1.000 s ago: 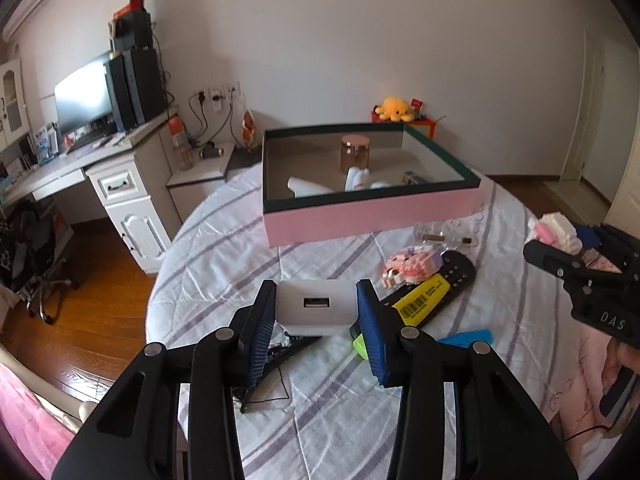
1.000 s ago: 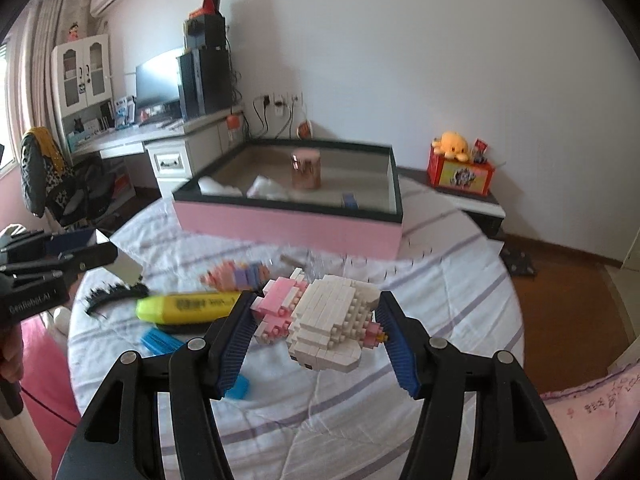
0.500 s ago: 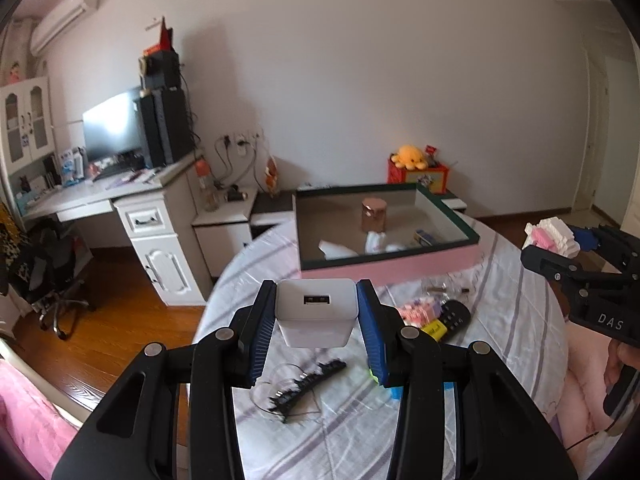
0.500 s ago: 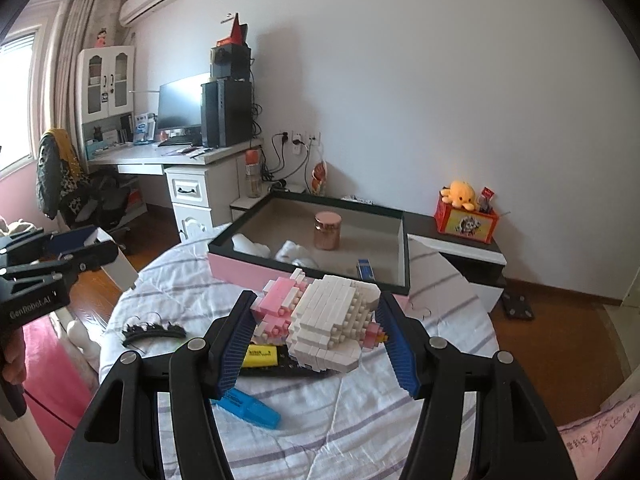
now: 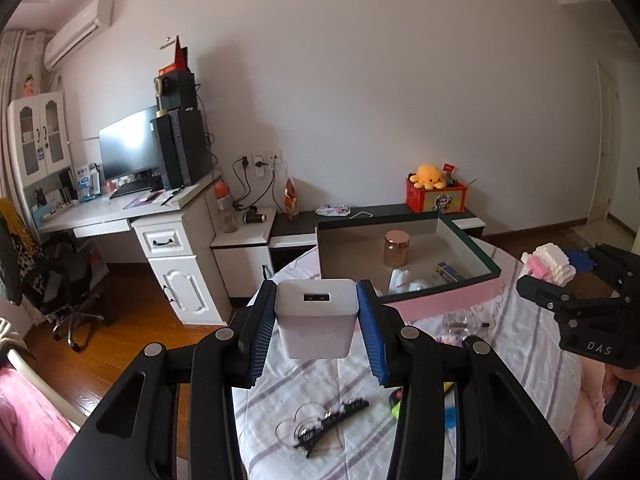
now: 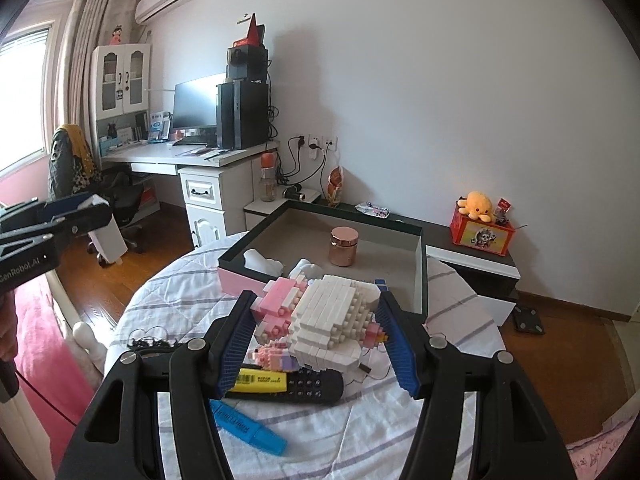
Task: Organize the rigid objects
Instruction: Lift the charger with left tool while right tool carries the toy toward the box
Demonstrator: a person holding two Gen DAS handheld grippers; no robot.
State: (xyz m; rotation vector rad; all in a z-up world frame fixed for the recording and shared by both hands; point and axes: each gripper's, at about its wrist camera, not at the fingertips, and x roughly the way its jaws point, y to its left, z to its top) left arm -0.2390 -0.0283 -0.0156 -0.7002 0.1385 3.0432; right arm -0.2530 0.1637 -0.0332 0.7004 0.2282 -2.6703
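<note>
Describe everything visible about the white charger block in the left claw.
The white charger block is a smooth, glossy plastic cuboid with rounded corners and a dark port slot on the face towards the camera. It is clamped on two opposite sides between the blue ribbed pads of the left claw, held clear above the striped tablecloth.

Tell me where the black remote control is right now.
In the right wrist view the black remote control lies on the striped tablecloth beneath the held brick model, with the yellow highlighter on its left end and the blue highlighter nearer the camera.
</note>
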